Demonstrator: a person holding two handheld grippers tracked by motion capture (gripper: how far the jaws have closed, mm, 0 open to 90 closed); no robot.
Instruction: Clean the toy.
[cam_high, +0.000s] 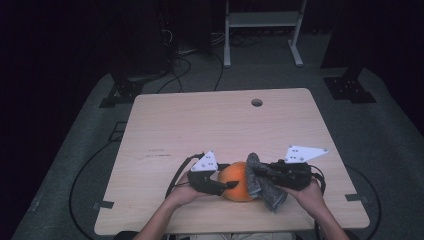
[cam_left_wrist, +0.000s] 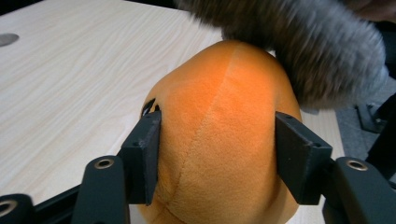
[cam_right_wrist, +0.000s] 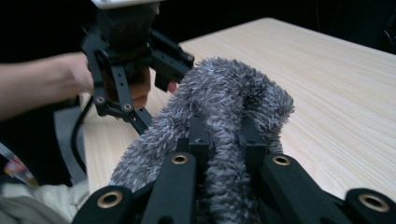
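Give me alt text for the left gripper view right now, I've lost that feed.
The left gripper has its two black jaws set on either side of an orange plush toy that sits on a light wooden table. A fuzzy grey cloth lies against the top of the toy at upper right.

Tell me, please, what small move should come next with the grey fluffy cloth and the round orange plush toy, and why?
Probably drag the grey fluffy cloth across the round orange plush toy in a short wiping stroke. The right gripper is shut on the cloth, which already lies against the toy's top, and the left gripper clamps the toy's sides on the wooden table, so it should stay put.
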